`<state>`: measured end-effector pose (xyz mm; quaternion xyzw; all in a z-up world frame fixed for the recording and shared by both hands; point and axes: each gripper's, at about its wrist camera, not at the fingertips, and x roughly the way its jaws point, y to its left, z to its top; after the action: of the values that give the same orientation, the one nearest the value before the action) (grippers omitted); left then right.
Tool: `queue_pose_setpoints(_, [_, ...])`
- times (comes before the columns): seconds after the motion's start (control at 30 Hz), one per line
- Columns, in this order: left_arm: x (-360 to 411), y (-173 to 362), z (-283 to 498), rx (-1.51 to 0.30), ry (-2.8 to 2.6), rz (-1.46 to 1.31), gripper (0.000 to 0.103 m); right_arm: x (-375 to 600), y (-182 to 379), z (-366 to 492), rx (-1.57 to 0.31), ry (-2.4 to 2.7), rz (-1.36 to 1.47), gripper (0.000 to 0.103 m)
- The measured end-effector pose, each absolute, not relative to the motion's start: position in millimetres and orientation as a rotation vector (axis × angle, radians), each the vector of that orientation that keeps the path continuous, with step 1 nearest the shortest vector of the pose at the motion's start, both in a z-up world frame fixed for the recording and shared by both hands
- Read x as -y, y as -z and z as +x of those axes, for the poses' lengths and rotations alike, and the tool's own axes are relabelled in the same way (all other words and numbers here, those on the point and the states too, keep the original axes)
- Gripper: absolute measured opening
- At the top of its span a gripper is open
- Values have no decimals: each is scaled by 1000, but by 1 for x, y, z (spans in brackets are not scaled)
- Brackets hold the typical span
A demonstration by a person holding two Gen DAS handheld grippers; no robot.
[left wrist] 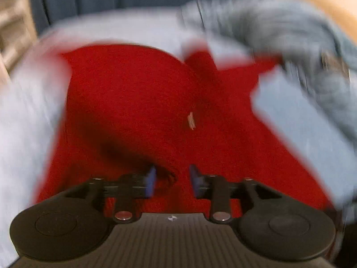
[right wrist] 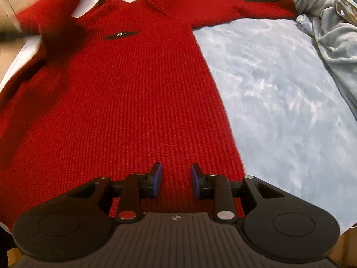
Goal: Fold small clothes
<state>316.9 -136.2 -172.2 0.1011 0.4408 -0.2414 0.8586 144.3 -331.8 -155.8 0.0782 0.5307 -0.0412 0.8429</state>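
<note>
Left wrist view heavily motion-blurred; right wrist sharp, blurred top-left; fisheye-curved edges

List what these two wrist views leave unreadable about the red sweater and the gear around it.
- Left wrist view: motion blur smears the whole red sweater and the grey blanket; the pale tag is unreadable.
- Right wrist view: the sweater's left sleeve is blurred and cut off by the edge.
- Right wrist view: the dark neck label is too small to read.
- Sweater hem: hidden under the right hand-held gripper.
</note>
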Motion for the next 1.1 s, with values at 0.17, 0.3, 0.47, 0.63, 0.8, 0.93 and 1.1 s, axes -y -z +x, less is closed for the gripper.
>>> queue_pose_setpoints(0.17, [57,169,329,-911,385,85,90,350,166,152,-1142,132,248,30])
queue_pose_setpoints(0.3, [12,126,384,-790,202,-5,93,354,159,178,-1092,111,335,30])
queue_pose_setpoints(0.47, [31,120,446,-800,166,69,93,350,119,285,-920,45,432,33])
queue_pose_setpoints(0.63, [35,132,438,-836,167,92,93,302,114,422,-971,-76,454,50])
queue_pose_setpoints(0.8, [5,152,413,-912,156,80,93,248,153,498,-1187,153,284,39])
queue_pose_setpoints(0.93, [-30,154,394,-942,98,26,93,209,124,509,-1101,163,166,10])
queue_pose_setpoints(1.1, [-76,147,361,-957,37,-97,93,114,-2,501,-805,-206,264,10])
